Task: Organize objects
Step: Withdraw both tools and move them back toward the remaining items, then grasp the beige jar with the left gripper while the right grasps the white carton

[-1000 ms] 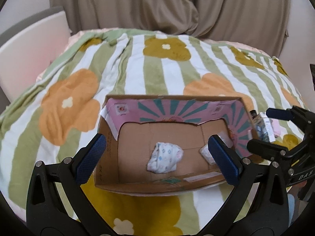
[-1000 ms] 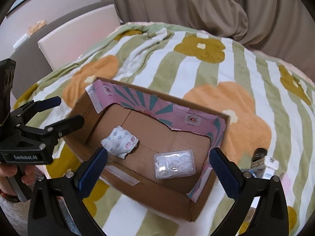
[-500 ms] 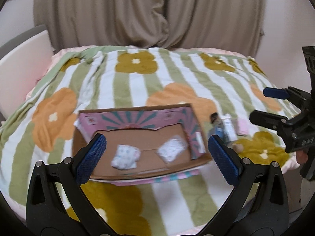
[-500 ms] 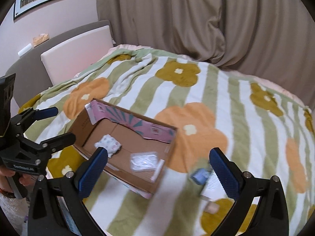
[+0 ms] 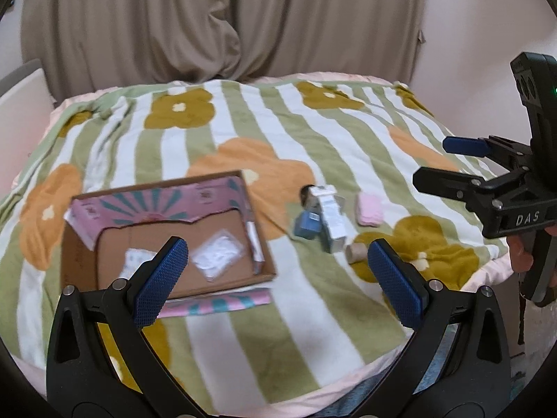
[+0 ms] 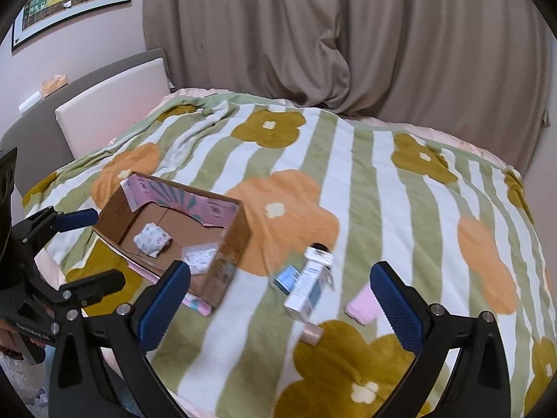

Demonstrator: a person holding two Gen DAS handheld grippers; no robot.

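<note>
Two items already lie in the box (image 6: 236,230); both views have swung right since a second ago, onto the carton (image 6: 308,280), blue pack (image 6: 287,277) and pink pad (image 6: 362,304) near the bed's right edge. Left gripper (image 5: 278,271) and right gripper (image 6: 280,301) gape wide, empty: next pick.

Soft even indoor light, slight motion blur, heavy fisheye warp w/ dark corners.

Open blanket (image 6: 383,188) (beside box (image 6: 229,244))
</note>
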